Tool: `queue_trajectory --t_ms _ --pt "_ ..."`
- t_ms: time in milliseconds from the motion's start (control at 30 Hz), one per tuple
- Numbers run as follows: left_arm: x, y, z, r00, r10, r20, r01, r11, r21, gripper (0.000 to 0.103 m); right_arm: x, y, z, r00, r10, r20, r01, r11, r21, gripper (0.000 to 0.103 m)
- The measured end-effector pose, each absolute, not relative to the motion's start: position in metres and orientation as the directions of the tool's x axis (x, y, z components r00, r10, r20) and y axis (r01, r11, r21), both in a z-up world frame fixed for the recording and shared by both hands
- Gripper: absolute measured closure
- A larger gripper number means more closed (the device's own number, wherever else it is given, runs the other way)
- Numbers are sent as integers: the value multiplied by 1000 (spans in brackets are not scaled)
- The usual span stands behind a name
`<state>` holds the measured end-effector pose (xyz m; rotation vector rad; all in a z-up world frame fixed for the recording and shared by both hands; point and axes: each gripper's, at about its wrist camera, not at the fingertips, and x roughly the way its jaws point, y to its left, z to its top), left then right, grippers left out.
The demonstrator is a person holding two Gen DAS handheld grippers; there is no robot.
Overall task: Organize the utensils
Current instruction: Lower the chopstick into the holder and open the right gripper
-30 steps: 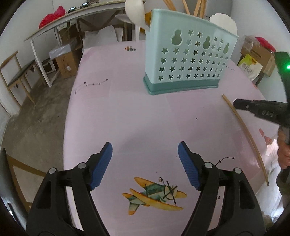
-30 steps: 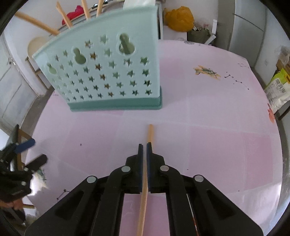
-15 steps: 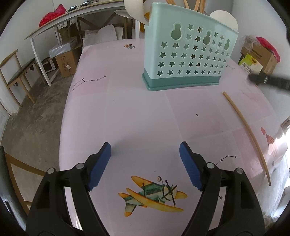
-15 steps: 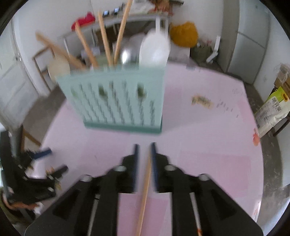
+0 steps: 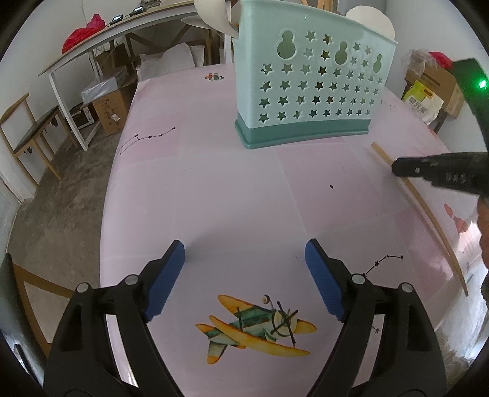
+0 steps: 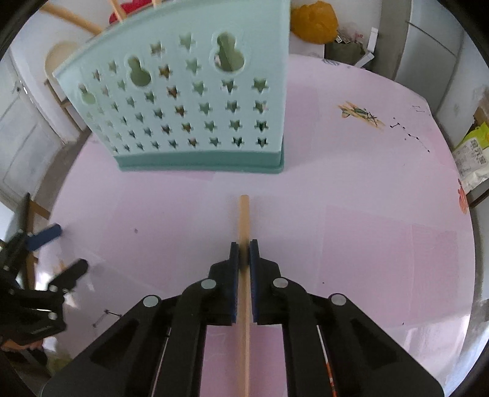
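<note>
In the left wrist view, the left gripper is held wide open and empty above the pink table, well in front of the teal utensil holder. In the right wrist view, a wooden chopstick is clamped between the closed fingers of the right gripper, its tip pointing at the holder. The stick is judged light, stiff and smooth, best gripped near its middle.

We see a pink tablecloth with an airplane print at six o'clock. A wooden chair stands at nine, cardboard boxes at ten, a yellow bag at one.
</note>
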<state>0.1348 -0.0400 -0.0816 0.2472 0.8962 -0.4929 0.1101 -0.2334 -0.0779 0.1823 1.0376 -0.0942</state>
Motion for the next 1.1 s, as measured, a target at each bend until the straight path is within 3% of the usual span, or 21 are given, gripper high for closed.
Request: queue_trajectory --t_ms 133,567,900,1100 --pt "134 -41 -81 522 -306 -796 509 861 3 26 102 -237 -44 589 19 -808 168 975 145 96" --pt "135 -42 -82 525 -293 -799 506 862 16 25 88 -242 124 916 12 -401 90 968 233 96" --pt "135 -41 -81 519 -285 -806 504 863 20 25 151 -237 164 980 22 -198 39 954 298 96" --pt "135 -40 -81 516 -283 -808 506 863 21 24 184 -223 154 988 -47 -148 78 974 213 96"
